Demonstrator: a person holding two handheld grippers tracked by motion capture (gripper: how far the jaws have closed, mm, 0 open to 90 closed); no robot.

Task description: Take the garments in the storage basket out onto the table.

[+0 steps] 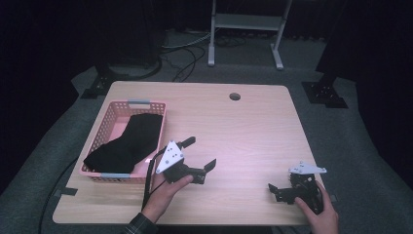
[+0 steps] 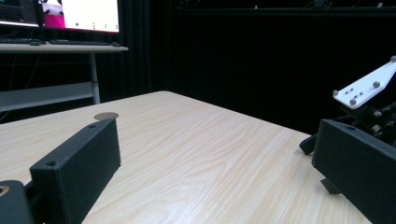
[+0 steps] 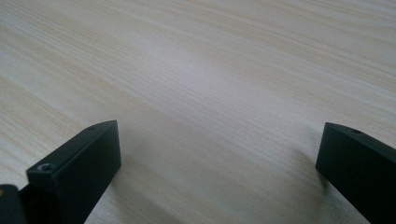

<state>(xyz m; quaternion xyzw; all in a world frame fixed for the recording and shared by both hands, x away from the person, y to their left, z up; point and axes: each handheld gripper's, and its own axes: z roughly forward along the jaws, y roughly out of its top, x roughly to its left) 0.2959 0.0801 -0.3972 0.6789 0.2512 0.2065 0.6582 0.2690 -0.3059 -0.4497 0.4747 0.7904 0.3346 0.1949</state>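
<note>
The desk (image 1: 243, 126) is seen from the high view as a light wooden surface whose centre and right half offer broad open room; a round cable hole (image 1: 234, 96) lies near its far edge. A pink basket (image 1: 108, 126) is placed at the left edge, and a black garment (image 1: 127, 141) is laid inside it, draped over the near left rim.

The left tool (image 1: 200, 153) is held just beside the basket's right wall, its jaws spread apart and nothing gripped. The right tool (image 1: 282, 191) is rested near the front right corner, close to the desk's near edge, well apart from the basket; its jaws are likewise released and empty.

In the left gripper view, the right tool (image 2: 362, 116) is seen farther off, and a monitor (image 2: 84, 14) beyond the desk. In the right gripper view, bare wood grain is shown between the separated jaws.
</note>
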